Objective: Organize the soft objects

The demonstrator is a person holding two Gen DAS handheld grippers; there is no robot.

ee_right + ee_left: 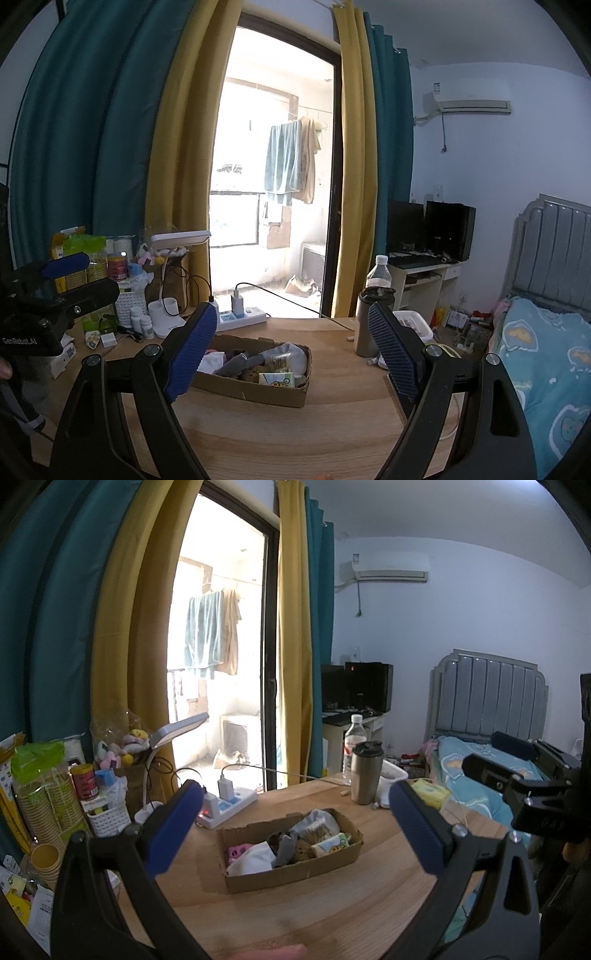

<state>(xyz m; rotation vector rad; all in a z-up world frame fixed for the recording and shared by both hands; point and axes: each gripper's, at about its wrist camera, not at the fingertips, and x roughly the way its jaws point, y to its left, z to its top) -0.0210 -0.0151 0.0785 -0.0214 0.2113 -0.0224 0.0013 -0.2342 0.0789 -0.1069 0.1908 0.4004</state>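
Soft objects (pixel 280 845) fill the cardboard box (pixel 295 871) mid-desk (pixel 332 915), and we hold both off it: left hand-held gripper (pixel 295 812) spread wide and empty, right hand-held gripper (pixel 291 332) likewise, nothing between its pads.

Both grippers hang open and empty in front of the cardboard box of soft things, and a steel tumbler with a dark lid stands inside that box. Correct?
One error: the steel tumbler is not in the cardboard box; it stands on the table behind it, as both wrist views show. The left gripper and right gripper are indeed open and empty.
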